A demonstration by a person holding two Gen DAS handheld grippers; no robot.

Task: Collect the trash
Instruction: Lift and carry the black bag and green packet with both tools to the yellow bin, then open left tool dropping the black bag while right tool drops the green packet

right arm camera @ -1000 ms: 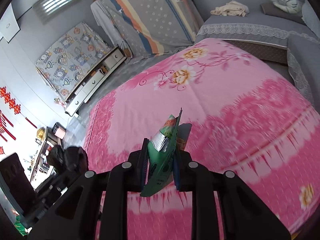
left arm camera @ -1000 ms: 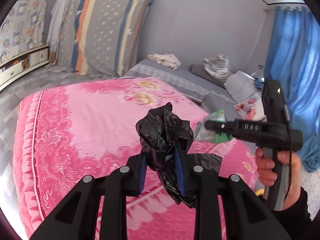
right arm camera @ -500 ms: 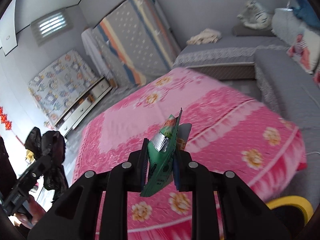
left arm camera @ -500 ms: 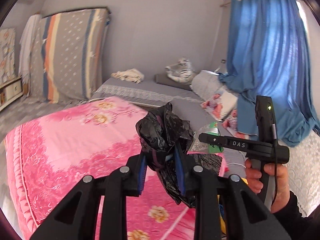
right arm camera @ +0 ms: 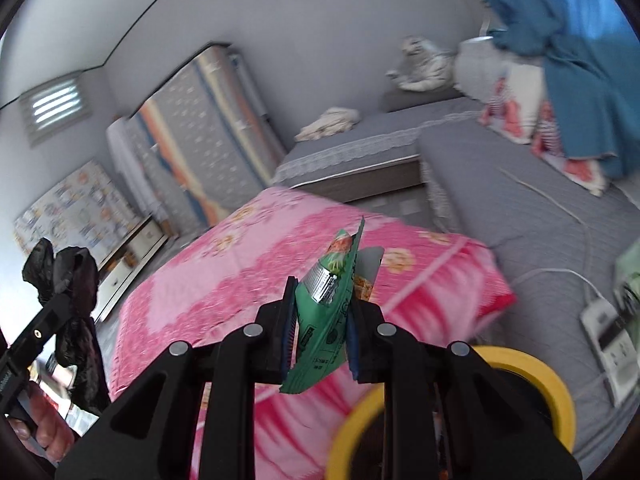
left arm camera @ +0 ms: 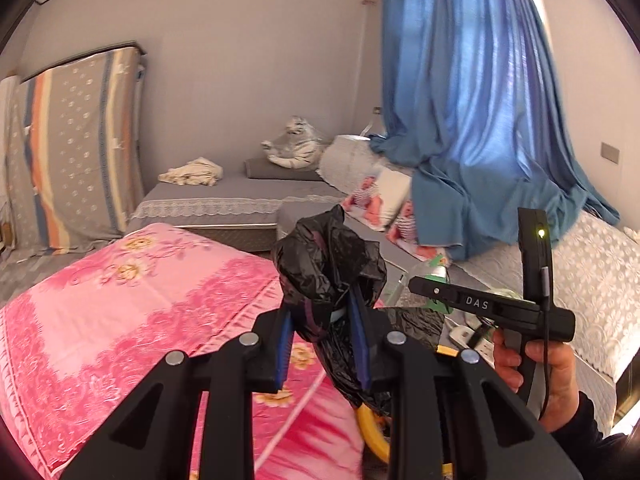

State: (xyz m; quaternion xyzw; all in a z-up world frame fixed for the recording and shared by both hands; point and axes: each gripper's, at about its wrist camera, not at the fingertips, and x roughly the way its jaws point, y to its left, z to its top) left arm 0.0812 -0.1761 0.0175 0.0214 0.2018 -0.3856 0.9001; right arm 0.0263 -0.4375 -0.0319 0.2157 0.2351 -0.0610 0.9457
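My left gripper is shut on a crumpled black plastic bag, held in the air above the corner of the pink bed. My right gripper is shut on a green snack wrapper with a silver patch. In the left wrist view the right gripper's black body is to the right, gripped by a hand, with the wrapper barely showing behind it. In the right wrist view the black bag hangs at the far left. A yellow-rimmed bin lies below my right gripper; its rim also shows under the bag.
A pink flowered bed fills the left and centre. Grey sofa beds with a plush tiger, cloth and dolls line the back. Blue curtains hang at right. A white power strip with cables lies on the floor.
Both views have swung right, from over the pink bed toward its corner, the sofa and curtains. The yellow bin rim has come into view below. Both grips are unchanged.
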